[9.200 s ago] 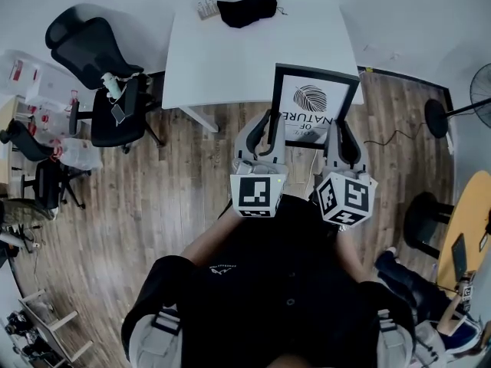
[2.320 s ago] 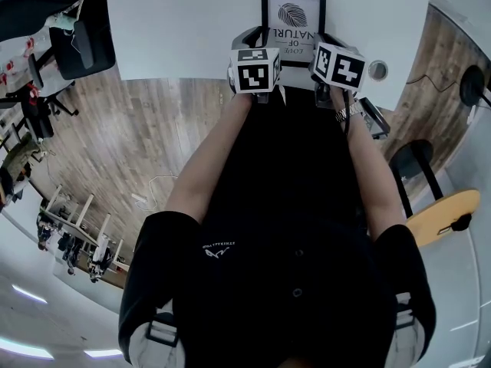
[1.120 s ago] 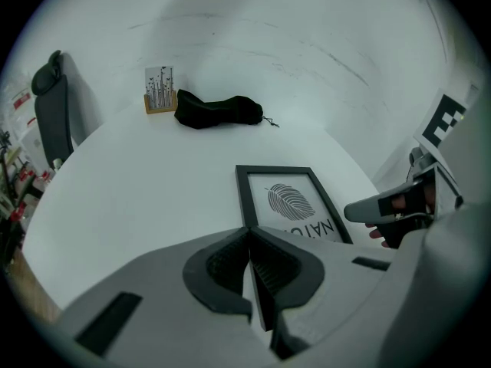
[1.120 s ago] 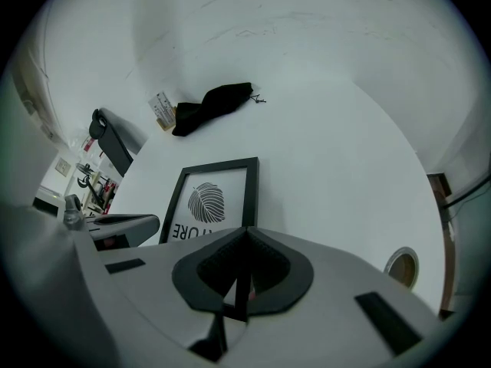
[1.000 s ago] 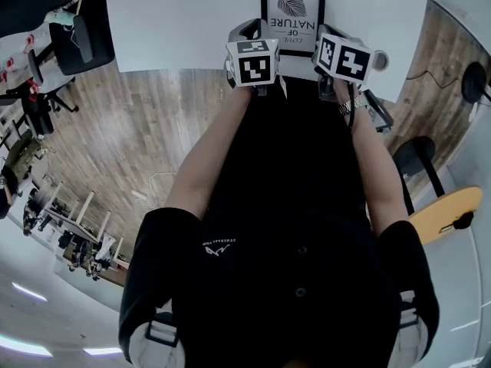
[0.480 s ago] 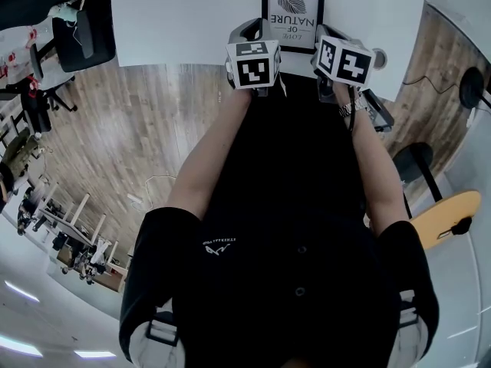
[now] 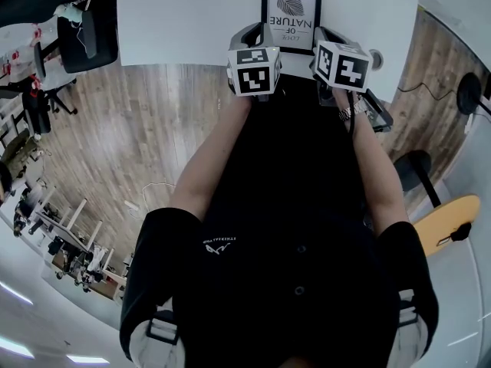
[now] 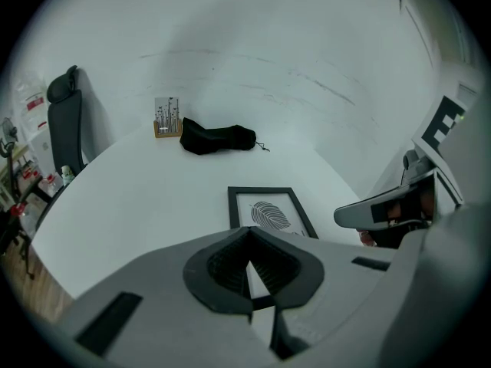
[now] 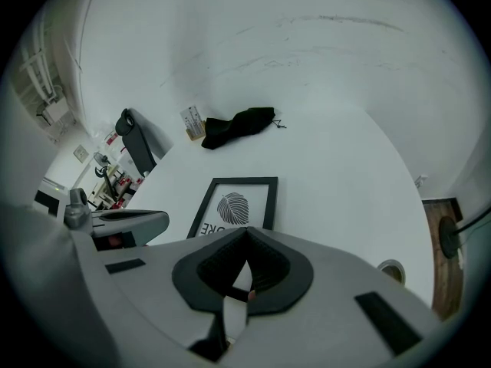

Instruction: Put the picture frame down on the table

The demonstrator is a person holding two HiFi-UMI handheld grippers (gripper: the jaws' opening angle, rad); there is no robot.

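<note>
The black picture frame (image 7: 291, 14) with a leaf print lies flat on the white table (image 7: 192, 21), close to its near edge. It also shows as the frame (image 8: 268, 213) in the left gripper view and as the frame (image 9: 234, 205) in the right gripper view. My left gripper (image 7: 249, 32) hovers by its near left corner and my right gripper (image 7: 328, 37) by its near right corner. Both jaw pairs, left gripper (image 8: 249, 236) and right gripper (image 9: 247, 238), are shut with nothing held. The frame's near edge is hidden behind the jaws.
At the table's far side lie a black cloth (image 8: 217, 138) and a small card holder (image 8: 166, 119). A round grommet (image 9: 391, 271) sits in the tabletop at the right. A black office chair (image 7: 84, 37) stands left of the table on the wooden floor.
Earlier both grippers carried the frame upright above the floor; now it lies flat on the table. Over the last second the grippers have drawn back slightly towards me.
</note>
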